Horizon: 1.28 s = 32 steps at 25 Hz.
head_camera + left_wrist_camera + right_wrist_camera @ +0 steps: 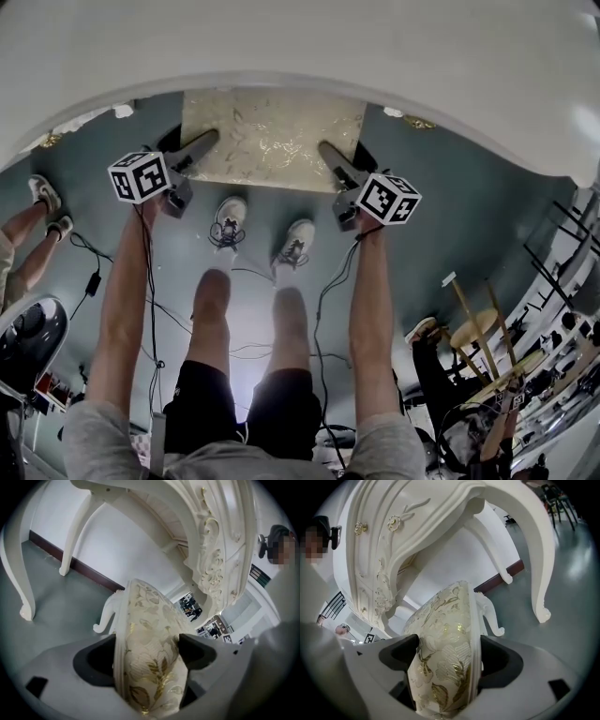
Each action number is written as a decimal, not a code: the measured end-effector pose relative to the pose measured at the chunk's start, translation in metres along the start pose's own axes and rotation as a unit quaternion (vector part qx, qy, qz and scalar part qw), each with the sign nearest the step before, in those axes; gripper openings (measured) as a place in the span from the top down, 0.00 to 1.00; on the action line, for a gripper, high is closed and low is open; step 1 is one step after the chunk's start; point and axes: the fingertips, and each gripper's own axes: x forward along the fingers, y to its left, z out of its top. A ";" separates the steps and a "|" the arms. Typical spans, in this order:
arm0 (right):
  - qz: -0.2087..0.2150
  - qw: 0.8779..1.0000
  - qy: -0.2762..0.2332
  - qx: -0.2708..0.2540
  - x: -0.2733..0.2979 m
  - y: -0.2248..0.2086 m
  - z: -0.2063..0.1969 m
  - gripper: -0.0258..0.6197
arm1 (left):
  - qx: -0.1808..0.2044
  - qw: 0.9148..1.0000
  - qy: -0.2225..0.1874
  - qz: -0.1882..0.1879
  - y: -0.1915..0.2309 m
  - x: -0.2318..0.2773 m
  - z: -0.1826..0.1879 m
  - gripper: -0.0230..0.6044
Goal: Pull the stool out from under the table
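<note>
Stool (272,141) stands on a grey-green floor (450,206), its gold-leaf patterned seat partly tucked under the curved near edge of the white tabletop (300,47), the near part showing. The left gripper (204,142) clamps the seat's left edge, cushion and rim filling the gap between its jaws. The right gripper (333,157) clamps the right edge in the same way. Both gripper views show the carved white apron of the table overhead. They also show its curved table legs (70,541) standing well apart from the stool, and a white wall with a dark skirting (79,566) on the far side. One curled stool leg (105,616) shows beneath the seat.

On the near side, the person's shoes (228,223) are planted just beside the seat's near edge. Black cables (150,309) trail across the floor around the legs. Another person's feet (42,202) stand at the far left, and a round wooden stool (473,328) stands off to the right, well apart. Bare floor lies open to the left and right of the seat.
</note>
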 end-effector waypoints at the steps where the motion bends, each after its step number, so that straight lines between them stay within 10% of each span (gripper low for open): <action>1: -0.001 1.000 0.004 0.001 0.000 0.000 0.000 0.29 | 0.000 1.000 0.004 0.001 0.000 0.000 0.000 0.29; 19: -0.048 0.998 -0.021 0.047 -0.070 -0.014 -0.012 0.31 | 0.051 0.998 0.024 0.034 -0.056 0.002 -0.011 0.30; 32: -0.071 0.989 -0.097 0.086 -0.186 -0.049 -0.016 0.32 | 0.118 0.991 0.058 -0.007 -0.160 0.039 -0.033 0.30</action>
